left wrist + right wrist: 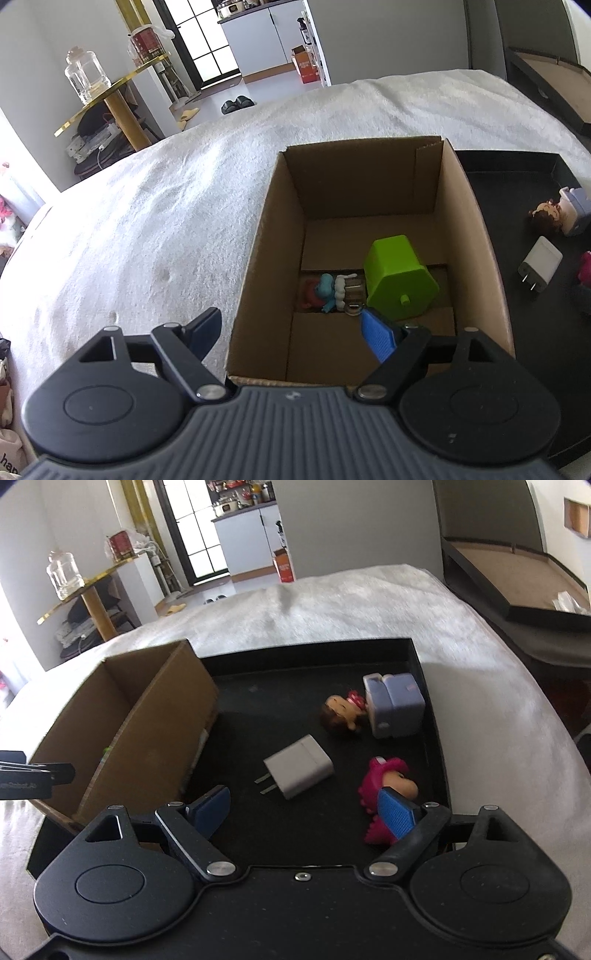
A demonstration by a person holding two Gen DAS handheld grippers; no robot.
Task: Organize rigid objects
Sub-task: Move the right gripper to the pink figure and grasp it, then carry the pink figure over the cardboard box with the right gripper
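An open cardboard box [469, 206] stands on the white bedcover, left of a black tray [295, 653]. In the box lie a green hexagonal container [399, 280], a small blue-and-red figure [319, 291] and a white-and-brown piece [349, 290]. My left gripper [295, 332] is open and empty, its fingers straddling the box's near left wall. In the tray lie a white plug adapter [299, 766], a pink toy figure [388, 782], a brown-haired doll [341, 714] and a lavender block [395, 705]. My right gripper [303, 812] is open and empty over the tray's near part, the adapter ahead between its fingers.
The white bedcover [166, 221] spreads to the left and behind. A gold shelf with a glass jar [83, 75] stands beyond the bed on the left. A dark bench [517, 583] lies at the back right. The left gripper's edge [33, 775] shows beside the box.
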